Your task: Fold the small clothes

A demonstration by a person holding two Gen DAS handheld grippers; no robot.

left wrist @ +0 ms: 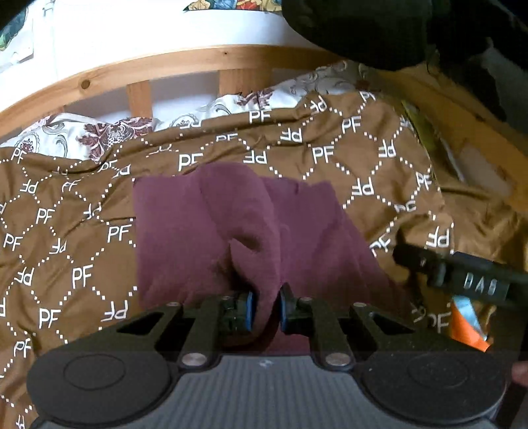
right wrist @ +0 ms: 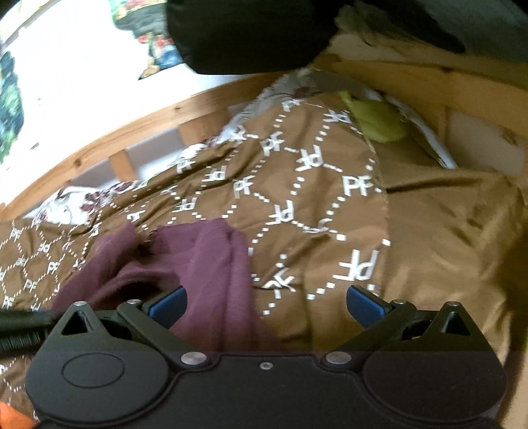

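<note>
Work surface is a bed: brown quilted cover [left wrist: 82,250] printed with white "PF" letters inside dotted diamonds, rumpled, not flat. A white floral-print sheet [left wrist: 99,135] shows at its far edge. Behind that, a light pine bed frame [left wrist: 138,71] with vertical slats, then a white wall. A plain brown fabric [right wrist: 445,224] without print lies beside the quilt's edge in the right wrist view, with a yellow-green item [right wrist: 379,122] near the top corner against the wood. A bulky black fabric item [left wrist: 363,29] hangs over the top of both views. The maroon garment [left wrist: 184,231] lies on the quilt, partly bunched, one fold lifted. Left gripper [left wrist: 266,310] has its blue pads [left wrist: 249,310] pinched on a raised ridge of the maroon cloth. Right gripper [right wrist: 265,305] has its jaws spread wide, nothing clamped; the garment's edge lies under its left finger. Right wrist view is motion-blurred. An orange item [left wrist: 468,330] sits at the right edge of the left view, identity unclear.
</note>
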